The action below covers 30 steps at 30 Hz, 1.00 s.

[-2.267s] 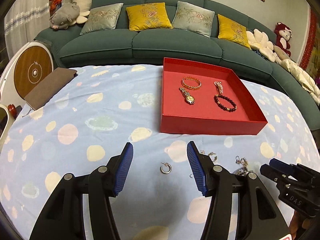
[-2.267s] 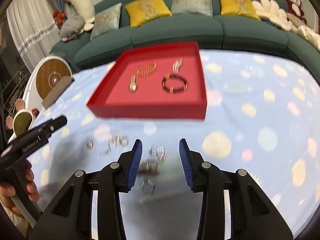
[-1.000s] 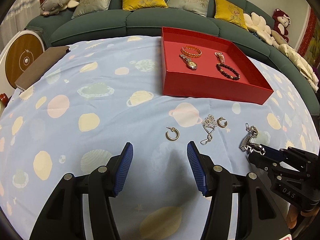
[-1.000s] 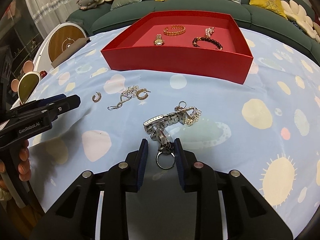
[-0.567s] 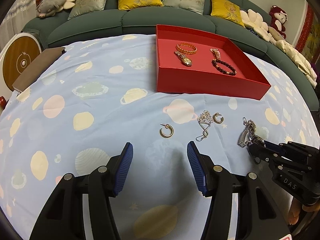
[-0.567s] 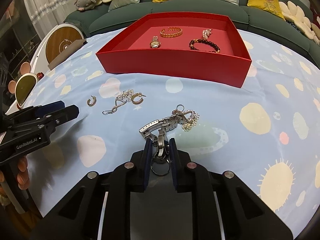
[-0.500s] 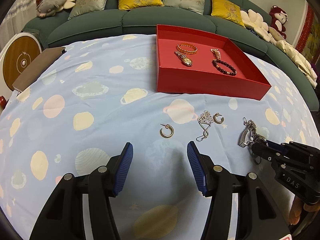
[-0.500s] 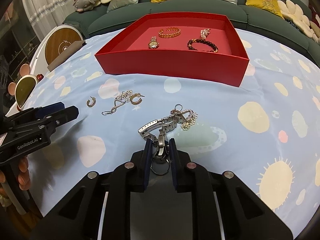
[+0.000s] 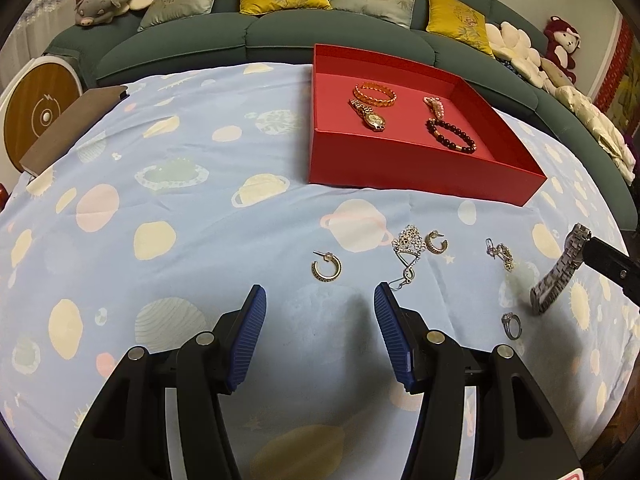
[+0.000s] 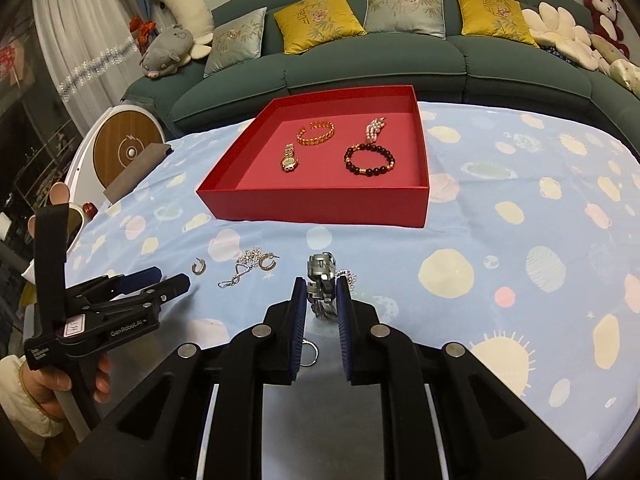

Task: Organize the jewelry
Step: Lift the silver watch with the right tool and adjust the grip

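The fingers (image 10: 299, 312) of the right gripper (image 10: 321, 304) are clamped on a silver link watch (image 10: 322, 280), having just closed onto it. In the left wrist view the watch (image 9: 560, 270) hangs clear of the table (image 9: 200, 200), its band drooping from the black tip at the right edge. The blue-padded fingers (image 9: 250, 332) of the left gripper (image 9: 320, 328) stand at a moderate gap with nothing between them, above bare cloth printed with planets.

A silver ring (image 9: 512, 325) lies on the cloth below the raised watch, and in the right wrist view the ring (image 10: 309, 354) shows just under the right gripper. A small silver chain piece (image 9: 500, 253) lies near it, towards the box. To its left lie a gold hoop earring (image 9: 436, 241), touching or just beside a silver filigree pendant (image 9: 408, 248), and farther left, apart from these, a second hoop earring (image 9: 326, 267).

The red box (image 9: 420, 168) stands open on the far side of the table. It holds a gold bangle (image 9: 375, 93), a gold watch (image 9: 370, 116), a dark bead bracelet (image 9: 450, 136) and a pale bead strand (image 9: 434, 105), each lying separately on the box floor.

A hand (image 10: 60, 384) grips the left gripper's handle in the right wrist view.
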Motion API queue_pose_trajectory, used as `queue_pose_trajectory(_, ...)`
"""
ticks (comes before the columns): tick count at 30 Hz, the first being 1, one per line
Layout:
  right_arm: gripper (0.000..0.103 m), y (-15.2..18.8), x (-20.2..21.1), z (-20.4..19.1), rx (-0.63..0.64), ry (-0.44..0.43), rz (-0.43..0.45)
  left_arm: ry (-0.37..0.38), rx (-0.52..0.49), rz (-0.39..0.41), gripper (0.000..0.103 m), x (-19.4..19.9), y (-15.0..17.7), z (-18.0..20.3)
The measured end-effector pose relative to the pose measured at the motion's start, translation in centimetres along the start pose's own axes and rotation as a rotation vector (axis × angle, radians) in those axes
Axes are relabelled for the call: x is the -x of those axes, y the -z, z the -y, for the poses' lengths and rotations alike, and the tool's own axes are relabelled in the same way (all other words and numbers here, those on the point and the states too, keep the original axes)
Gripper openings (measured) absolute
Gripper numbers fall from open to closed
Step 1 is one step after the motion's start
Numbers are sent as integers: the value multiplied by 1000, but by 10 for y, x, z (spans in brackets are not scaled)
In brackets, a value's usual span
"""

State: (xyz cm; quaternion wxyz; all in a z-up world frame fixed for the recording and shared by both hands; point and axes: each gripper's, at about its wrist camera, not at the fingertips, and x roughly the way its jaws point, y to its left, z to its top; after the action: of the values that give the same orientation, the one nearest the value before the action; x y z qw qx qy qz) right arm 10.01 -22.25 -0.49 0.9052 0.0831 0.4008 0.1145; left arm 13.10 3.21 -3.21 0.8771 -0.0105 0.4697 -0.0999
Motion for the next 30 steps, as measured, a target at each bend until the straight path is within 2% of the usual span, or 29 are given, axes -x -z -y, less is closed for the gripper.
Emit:
queue_pose_trajectory(12, 5, 9, -6, 13, -8, 29, -33, 22, -47, -1, 54, -5, -4, 27)
queue_pose_trajectory(20, 7, 21, -31, 33, -66, 18, -131, 29, -55, -4, 54, -8, -5, 33)
queue_pose_trajectory(23, 13, 23, -36, 33, -57, 28, -144, 31, -58, -8, 54, -9, -5, 34)
queue_pose_trajectory(27, 28, 24, -41, 31, -49, 36, -146, 34, -56, -9, 54, -9, -5, 35)
queue_pose_trajectory(30, 31, 23, -48, 28, -40, 35, -147, 39, -55, -11, 54, -10, -6, 37)
